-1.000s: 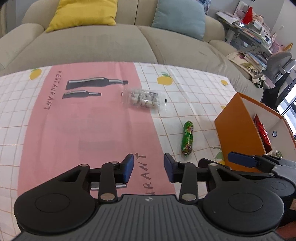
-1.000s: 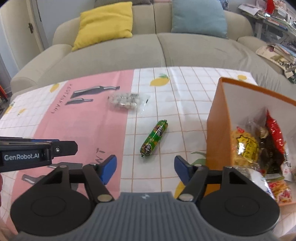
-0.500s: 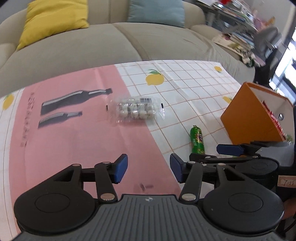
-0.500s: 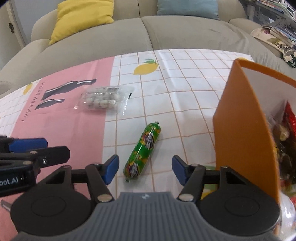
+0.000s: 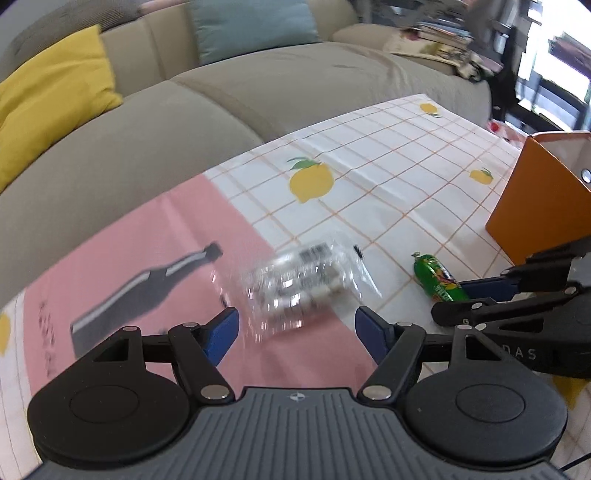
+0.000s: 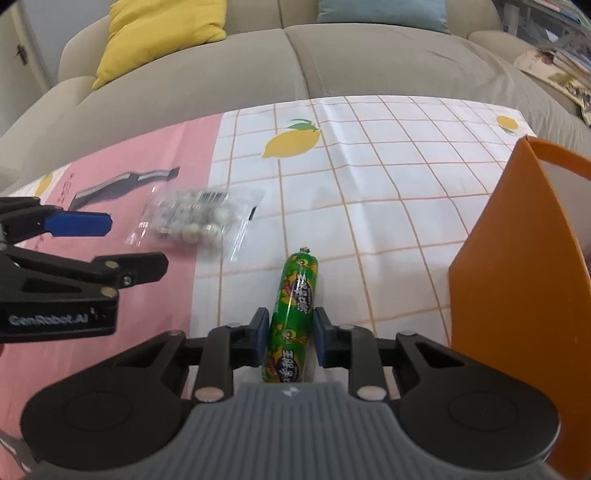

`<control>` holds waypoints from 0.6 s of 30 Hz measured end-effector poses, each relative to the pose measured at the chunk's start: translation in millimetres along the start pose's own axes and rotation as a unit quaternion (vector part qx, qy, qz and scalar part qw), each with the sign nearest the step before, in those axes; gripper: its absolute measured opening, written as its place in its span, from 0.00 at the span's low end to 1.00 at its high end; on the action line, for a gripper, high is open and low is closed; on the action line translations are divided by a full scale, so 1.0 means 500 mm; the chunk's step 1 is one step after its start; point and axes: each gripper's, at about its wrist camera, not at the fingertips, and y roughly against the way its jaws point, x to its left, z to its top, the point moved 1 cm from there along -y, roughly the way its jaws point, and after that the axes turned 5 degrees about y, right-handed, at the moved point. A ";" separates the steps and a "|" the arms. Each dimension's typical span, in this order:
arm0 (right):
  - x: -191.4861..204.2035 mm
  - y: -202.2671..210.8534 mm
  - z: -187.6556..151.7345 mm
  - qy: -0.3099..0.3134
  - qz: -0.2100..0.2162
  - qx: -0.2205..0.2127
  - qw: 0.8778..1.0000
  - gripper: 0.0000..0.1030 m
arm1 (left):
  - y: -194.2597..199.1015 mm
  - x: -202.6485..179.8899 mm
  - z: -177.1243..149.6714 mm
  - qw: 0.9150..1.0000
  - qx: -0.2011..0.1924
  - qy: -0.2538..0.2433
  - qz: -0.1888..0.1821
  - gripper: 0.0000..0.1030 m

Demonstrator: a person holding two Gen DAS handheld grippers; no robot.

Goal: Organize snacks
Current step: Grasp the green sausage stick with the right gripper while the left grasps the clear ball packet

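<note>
- Lying lengthwise between the blue pads of the right gripper (image 6: pixel 288 341), a green sausage snack (image 6: pixel 293 314) is shown on the checked part of the table (image 6: pixel 388 192); the jaws are drawn in close on either side of the wrapper, with the pads at or just short of contact, and whether the snack is firmly pinched cannot be told.
- The far end of the green sausage snack is seen to extend beyond the fingertips, pointing away from the camera, and the snack rests on the tablecloth.
- The left gripper (image 5: pixel 295 332) is shown with its jaws spread wide and nothing held between them.
- A clear packet of small pale sweets (image 5: pixel 299 288) is seen just ahead of the left gripper's open jaws, lying across the border of the pink and white areas of the cloth; its outline is blurred in the left wrist view.
- In the right wrist view the same packet (image 6: pixel 195 219) is placed left of the sausage snack, the two being near each other but apart.
- An orange box (image 6: pixel 517 280) is shown standing on the table to the right of the right gripper, close beside it.
- A beige sofa (image 6: pixel 332 66) bearing a yellow cushion (image 6: pixel 159 29) and a blue cushion (image 6: pixel 384 13) is seen behind the table.
</note>
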 end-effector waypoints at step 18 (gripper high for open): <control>-0.005 -0.020 0.015 -0.010 0.023 -0.006 1.000 0.22 | -0.128 -0.024 0.080 0.975 0.086 -0.192 -0.070 0.94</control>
